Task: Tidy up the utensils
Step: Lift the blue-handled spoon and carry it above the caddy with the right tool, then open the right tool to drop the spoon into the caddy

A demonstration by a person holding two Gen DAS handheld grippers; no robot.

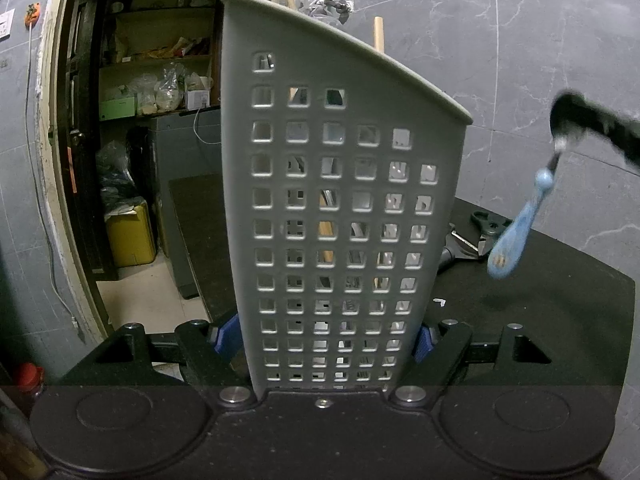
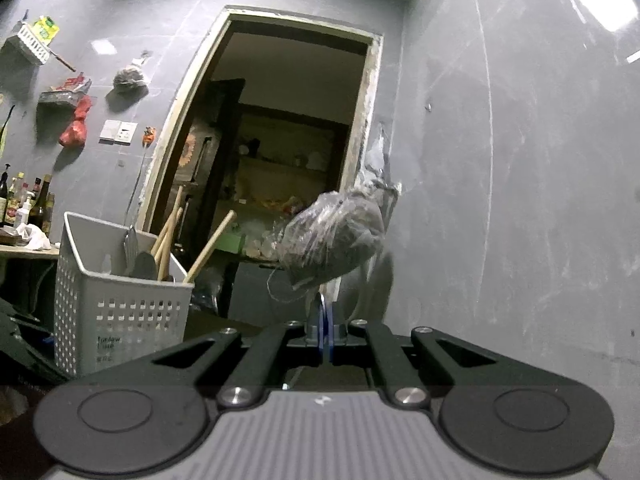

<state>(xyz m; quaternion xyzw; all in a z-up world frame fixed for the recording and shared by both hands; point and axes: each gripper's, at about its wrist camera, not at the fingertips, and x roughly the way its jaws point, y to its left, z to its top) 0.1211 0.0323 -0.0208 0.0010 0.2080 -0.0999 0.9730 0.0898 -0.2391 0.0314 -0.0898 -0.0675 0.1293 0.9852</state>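
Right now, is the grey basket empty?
No, the basket holds wooden handles and other utensils sticking up above its rim.

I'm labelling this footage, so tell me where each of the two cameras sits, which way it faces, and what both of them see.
Left wrist: sits on the left claw, facing the grey perforated basket gripped between its fingers; the right claw dangles a blue spoon at right.
Right wrist: sits on the right claw, facing a doorway in the grey wall; its shut fingers pinch something thin, not identifiable here.
Shared: the basket with wooden handles, and the doorway.
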